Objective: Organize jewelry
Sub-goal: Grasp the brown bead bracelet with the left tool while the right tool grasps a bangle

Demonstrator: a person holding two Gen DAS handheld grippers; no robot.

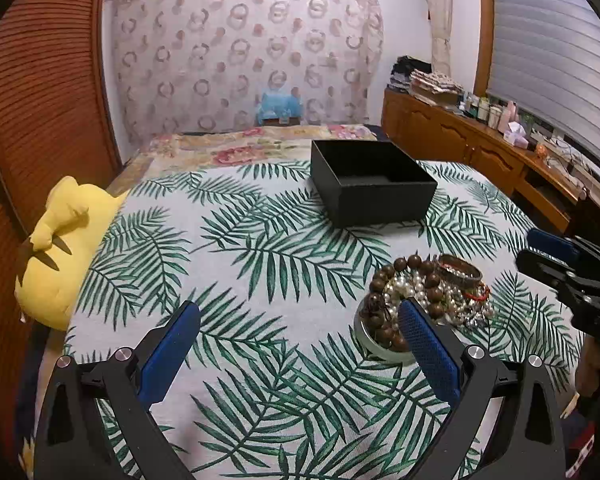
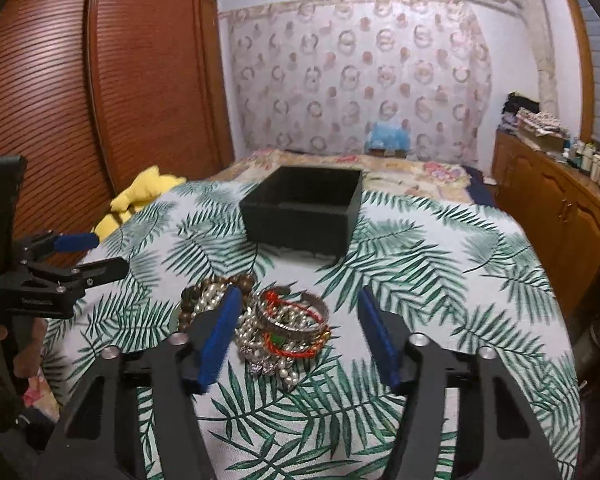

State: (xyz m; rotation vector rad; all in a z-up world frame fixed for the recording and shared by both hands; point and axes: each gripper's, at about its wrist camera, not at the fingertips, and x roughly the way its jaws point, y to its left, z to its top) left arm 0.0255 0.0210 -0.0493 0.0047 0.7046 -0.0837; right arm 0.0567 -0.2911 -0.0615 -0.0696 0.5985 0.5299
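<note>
A pile of jewelry [image 1: 432, 296] [image 2: 284, 328] lies on the leaf-print cloth [image 1: 260, 264]: a brown wooden bead bracelet [image 1: 404, 268] [image 2: 204, 292], pearl strands, red cord and a metal bangle [image 1: 460, 272] [image 2: 296, 312], partly over a small glass dish [image 1: 372, 344]. Beyond it stands an open black box [image 1: 372, 184] [image 2: 304, 208] whose inside looks bare. My left gripper [image 1: 300, 312] is open, left of the pile, its right finger [image 1: 420, 336] in front of the dish. My right gripper [image 2: 299, 300] is open, its fingers framing the bangle without touching it.
A yellow plush toy [image 1: 60, 240] [image 2: 140, 196] lies at the cloth's left edge. Louvred wooden wardrobe doors [image 2: 100, 100] stand at the left. A wooden sideboard [image 1: 480, 148] with bottles runs along the right. A blue plush [image 1: 280, 104] sits at the far end of the bed.
</note>
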